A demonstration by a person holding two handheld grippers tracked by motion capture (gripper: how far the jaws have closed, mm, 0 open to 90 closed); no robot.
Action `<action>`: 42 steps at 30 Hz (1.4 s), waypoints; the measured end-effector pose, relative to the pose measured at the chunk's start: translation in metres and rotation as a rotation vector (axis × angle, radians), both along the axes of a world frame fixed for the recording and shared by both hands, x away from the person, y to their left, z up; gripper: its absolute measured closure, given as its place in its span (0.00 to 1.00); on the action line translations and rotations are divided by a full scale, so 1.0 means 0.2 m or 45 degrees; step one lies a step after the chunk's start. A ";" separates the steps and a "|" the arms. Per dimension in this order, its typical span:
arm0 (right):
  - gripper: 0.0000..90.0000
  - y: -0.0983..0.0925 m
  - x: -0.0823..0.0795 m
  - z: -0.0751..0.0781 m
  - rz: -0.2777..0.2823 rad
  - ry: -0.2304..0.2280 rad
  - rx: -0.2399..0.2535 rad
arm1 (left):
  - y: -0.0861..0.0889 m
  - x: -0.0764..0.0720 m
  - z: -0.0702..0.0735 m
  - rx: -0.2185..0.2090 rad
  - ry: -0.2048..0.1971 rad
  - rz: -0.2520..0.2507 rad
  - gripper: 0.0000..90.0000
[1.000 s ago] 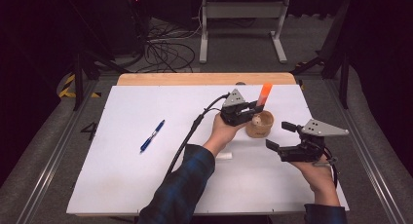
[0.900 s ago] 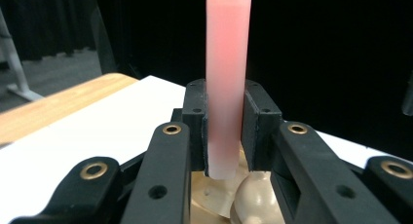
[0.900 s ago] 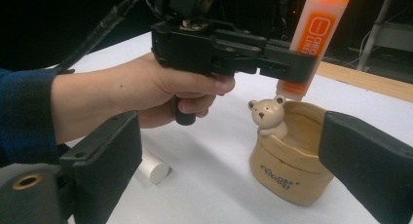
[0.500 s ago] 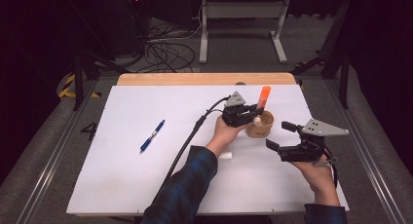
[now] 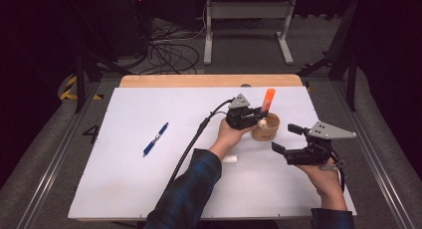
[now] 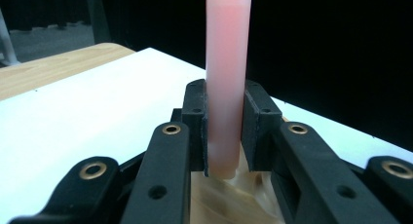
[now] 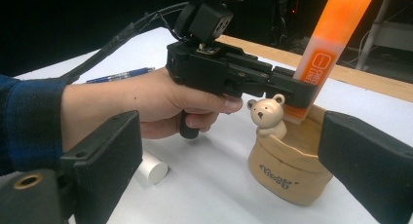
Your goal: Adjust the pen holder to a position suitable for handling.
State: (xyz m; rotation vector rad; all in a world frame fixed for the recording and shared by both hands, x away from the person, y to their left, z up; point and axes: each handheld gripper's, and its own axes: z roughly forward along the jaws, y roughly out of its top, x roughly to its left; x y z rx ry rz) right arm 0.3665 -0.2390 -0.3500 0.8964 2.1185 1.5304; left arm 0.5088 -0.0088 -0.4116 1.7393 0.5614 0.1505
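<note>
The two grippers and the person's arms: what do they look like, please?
Both the left gripper and the right gripper are black, with blocky jaws, brass-coloured rivets on the links and a grey three-cornered plate on top. A thick black cable trails from the left one. The sleeves are dark blue plaid.

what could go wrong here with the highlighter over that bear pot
1. The left gripper pinches the orange highlighter near its lower end, so the tall part above may tilt or slip when released.
2. The pen holder stands free while the right gripper waits open beside it; a push from the highlighter might tip it.
3. The bear figure on the rim sits close to the jaws and may get knocked.
</note>
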 end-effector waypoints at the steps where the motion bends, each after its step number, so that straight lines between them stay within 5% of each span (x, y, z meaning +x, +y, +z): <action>1: 0.11 0.00 0.00 0.00 0.001 0.001 0.000 | 0.00 0.00 0.00 0.000 0.001 -0.005 0.83; 42: 0.11 0.00 0.00 0.00 0.006 0.006 -0.005 | 0.02 0.02 -0.01 0.004 -0.001 -0.037 0.80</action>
